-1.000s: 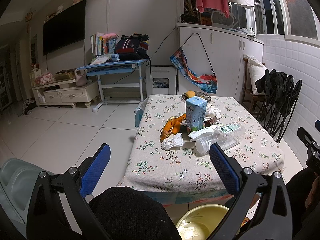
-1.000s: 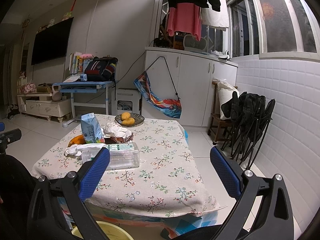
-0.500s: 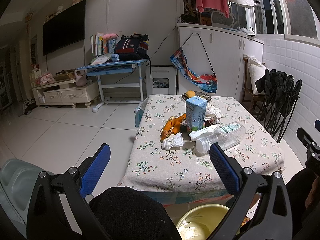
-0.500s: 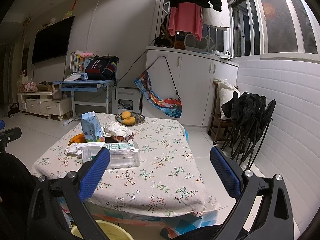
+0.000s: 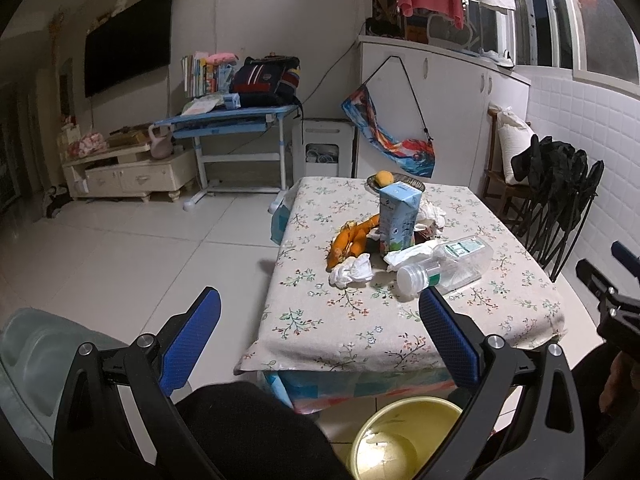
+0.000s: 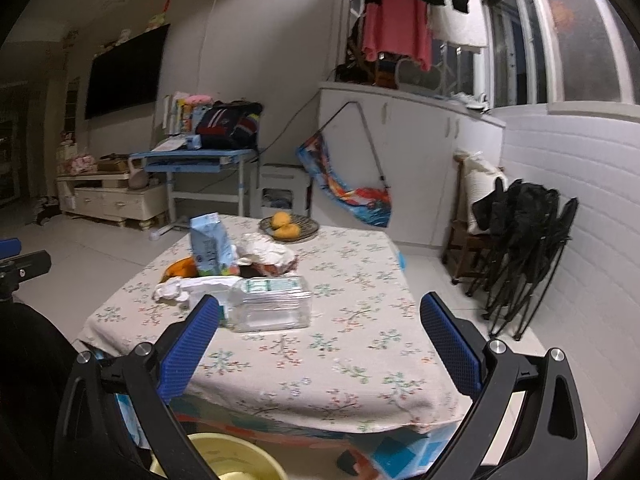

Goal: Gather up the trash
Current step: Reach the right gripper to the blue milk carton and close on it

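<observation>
while both my grippers hang short of the bench [image 5: 360,332], my left gripper [image 5: 320,312] and my right gripper [image 6: 320,316] have their fingers spread wide, holding nothing. the trash sits mid-bench: a clear bottle [image 5: 448,264] on its side, a crumpled tissue [image 5: 352,272] at its 9 o'clock, orange peel [image 5: 348,242] and a blue carton [image 5: 398,216] behind. a yellow bin [image 5: 404,436] stands on the floor below the near edge.

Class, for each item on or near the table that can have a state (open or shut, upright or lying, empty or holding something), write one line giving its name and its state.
Left gripper: open, holding nothing.
Right gripper: open, holding nothing.
Plastic bottle: lying on its side, cap on.
Blue carton: standing upright.
Tissue: crumpled, on the tablecloth.
Orange peel: loose, beside the carton.
Fruit basket: holding fruit.
Yellow bin: open-topped, on the floor below the table edge.
</observation>
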